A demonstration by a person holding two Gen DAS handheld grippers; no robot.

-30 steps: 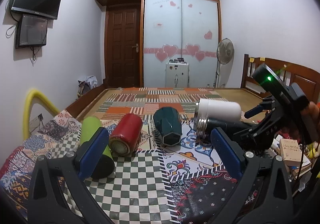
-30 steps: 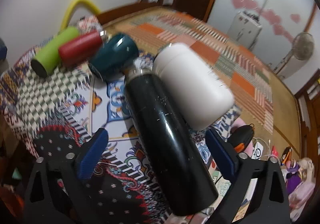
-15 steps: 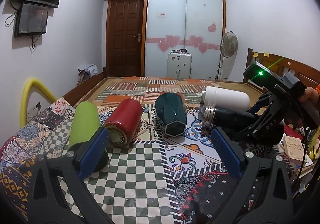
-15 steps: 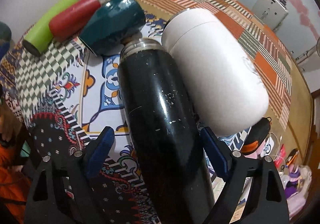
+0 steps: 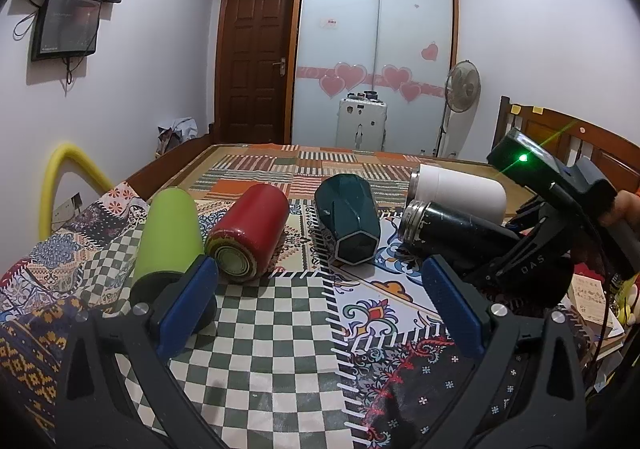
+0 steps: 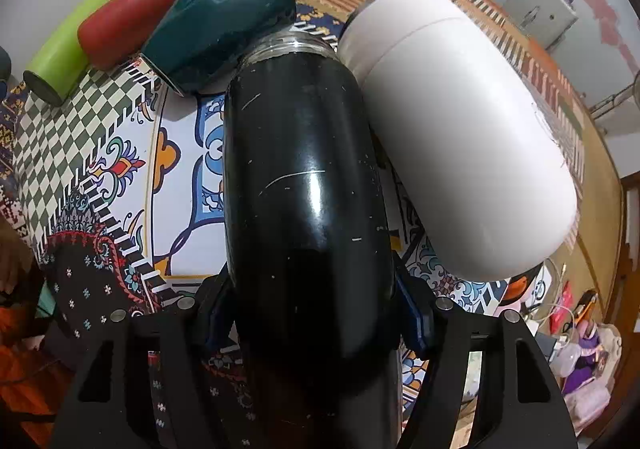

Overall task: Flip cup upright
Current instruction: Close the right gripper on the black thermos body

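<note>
Several cups lie on their sides in a row on the patterned cloth: green, red, dark teal, black and white. My right gripper is shut on the black cup near its base, and it still lies flat beside the white cup. The right gripper also shows in the left wrist view. My left gripper is open and empty, low over the checked cloth in front of the red and teal cups.
The cloth-covered table ends at the right, where books and clutter lie below. A yellow tube arches at the left. A bed with striped cover lies behind.
My right gripper moved forward along the black cup and closed its fingers on it. My left gripper dropped slightly and stayed open.
</note>
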